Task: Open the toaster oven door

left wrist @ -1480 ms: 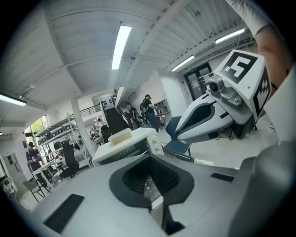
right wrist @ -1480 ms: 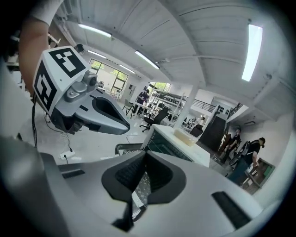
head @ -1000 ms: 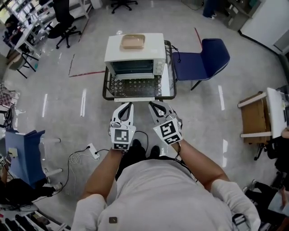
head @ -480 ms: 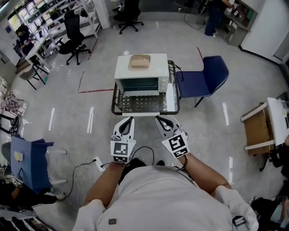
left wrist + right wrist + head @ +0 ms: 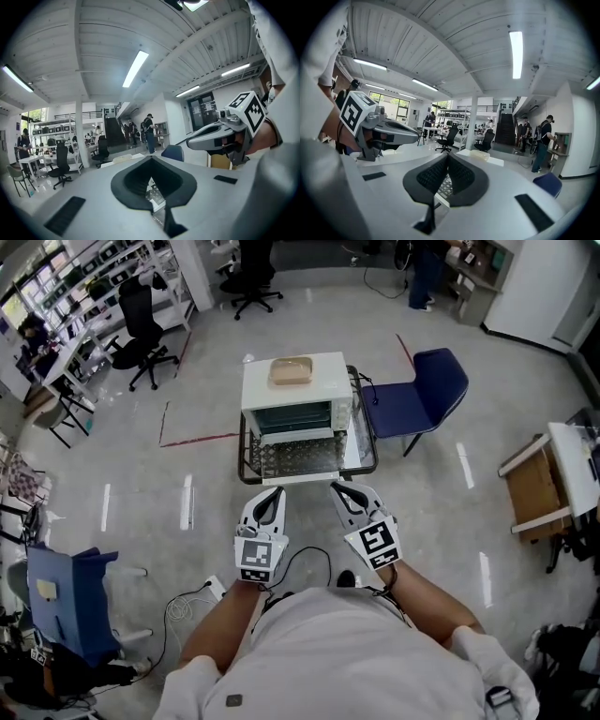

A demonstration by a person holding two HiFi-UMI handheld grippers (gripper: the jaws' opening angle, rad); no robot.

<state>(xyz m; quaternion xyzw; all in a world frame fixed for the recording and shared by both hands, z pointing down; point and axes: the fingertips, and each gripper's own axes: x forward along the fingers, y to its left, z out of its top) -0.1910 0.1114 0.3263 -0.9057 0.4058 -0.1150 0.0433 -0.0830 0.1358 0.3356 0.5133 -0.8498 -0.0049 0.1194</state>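
Item one, nearest me: the left gripper [image 5: 272, 493], held out in front of the person's pale shirt, jaws pressed together with nothing between them; its own view confirms the dark pads meeting. Item two, just beside it: the right gripper [image 5: 343, 491], likewise pressed together and empty, its marker cube turned slightly outward. I read both as pointing toward the cart and touching nothing. Item three, on the floor below the left forearm: a white power strip [image 5: 214, 589] with a black cable trailing from it. Item four, just beyond the jaw tips: a black wire cart [image 5: 246, 451] on the grey floor. Item five, the task's thing: the white toaster oven [image 5: 292, 395] on that cart, directly ahead of both grippers and apart from them. Its door [image 5: 295, 457] appears to lie lowered toward me, pale front edge nearest, the cavity open to view. Item six: a beige dish [image 5: 291, 370] on the oven's top. Item seven, right of the cart: a blue chair [image 5: 417, 395]. Item eight, far left: black office chairs [image 5: 141, 310] by desks.
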